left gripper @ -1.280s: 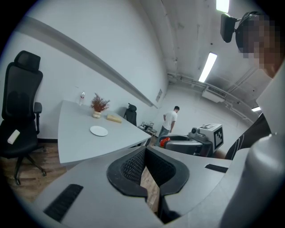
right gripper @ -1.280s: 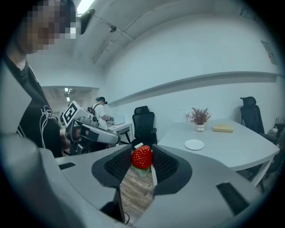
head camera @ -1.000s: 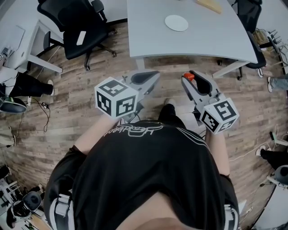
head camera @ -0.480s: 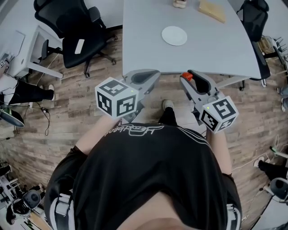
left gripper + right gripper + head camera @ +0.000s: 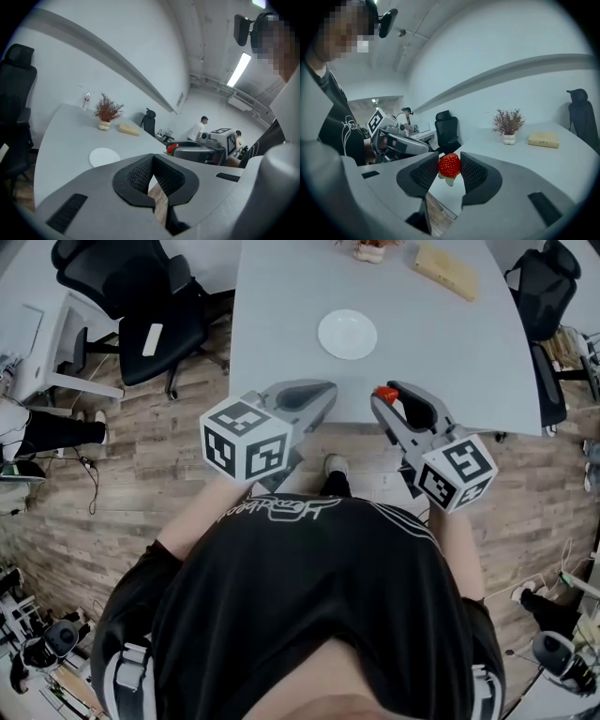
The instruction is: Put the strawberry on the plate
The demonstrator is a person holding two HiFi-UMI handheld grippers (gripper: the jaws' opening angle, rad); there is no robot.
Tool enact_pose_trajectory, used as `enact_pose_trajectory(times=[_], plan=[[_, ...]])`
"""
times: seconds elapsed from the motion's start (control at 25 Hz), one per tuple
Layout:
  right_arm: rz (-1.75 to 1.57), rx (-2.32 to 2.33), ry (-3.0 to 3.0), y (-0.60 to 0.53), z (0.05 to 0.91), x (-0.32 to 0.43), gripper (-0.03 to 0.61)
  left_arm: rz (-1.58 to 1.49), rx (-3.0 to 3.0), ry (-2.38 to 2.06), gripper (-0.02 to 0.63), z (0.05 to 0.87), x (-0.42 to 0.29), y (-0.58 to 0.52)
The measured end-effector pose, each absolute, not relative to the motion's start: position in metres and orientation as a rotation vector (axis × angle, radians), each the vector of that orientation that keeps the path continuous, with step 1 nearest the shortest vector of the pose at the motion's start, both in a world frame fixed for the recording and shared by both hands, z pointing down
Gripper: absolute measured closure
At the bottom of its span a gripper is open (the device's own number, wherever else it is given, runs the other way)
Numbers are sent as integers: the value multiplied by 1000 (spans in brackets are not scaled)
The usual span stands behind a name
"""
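A red strawberry [image 5: 449, 165] with a pale green stem sits pinched between the dark ribbed pads of my right gripper [image 5: 449, 169], which is shut on it. In the head view that strawberry [image 5: 386, 394] shows at the tip of the right gripper [image 5: 382, 401], just over the near edge of the grey table [image 5: 450, 343]. The round white plate [image 5: 347, 334] lies on the table, ahead and slightly left of the strawberry; it is also in the left gripper view as the plate [image 5: 104, 156]. My left gripper [image 5: 326, 393] is beside the right one, its jaws closed with nothing between them.
A small potted plant [image 5: 369, 249] and a tan block [image 5: 446, 270] stand at the table's far side. Black office chairs [image 5: 127, 296] stand left of the table and another chair [image 5: 544, 287] at its right. Wooden floor lies beneath me. People stand in the background.
I have moved forward toward the table: the plate and table edge have come nearer to both grippers. The strawberry stays held in the right gripper.
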State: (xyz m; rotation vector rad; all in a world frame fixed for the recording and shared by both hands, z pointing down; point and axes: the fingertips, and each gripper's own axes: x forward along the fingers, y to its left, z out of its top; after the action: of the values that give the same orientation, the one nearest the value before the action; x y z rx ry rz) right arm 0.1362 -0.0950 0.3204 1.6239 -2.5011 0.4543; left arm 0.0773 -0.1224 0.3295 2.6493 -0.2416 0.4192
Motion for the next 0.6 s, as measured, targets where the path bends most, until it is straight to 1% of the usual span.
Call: enact_pose_trajectory(times=[0.4, 0.6], plan=[[449, 1524, -2559, -145, 322, 181, 442, 420, 2628, -337, 607, 330, 123, -166], [420, 1453, -2579, -167, 328, 188, 442, 418, 2620, -389, 607, 334, 132, -184]])
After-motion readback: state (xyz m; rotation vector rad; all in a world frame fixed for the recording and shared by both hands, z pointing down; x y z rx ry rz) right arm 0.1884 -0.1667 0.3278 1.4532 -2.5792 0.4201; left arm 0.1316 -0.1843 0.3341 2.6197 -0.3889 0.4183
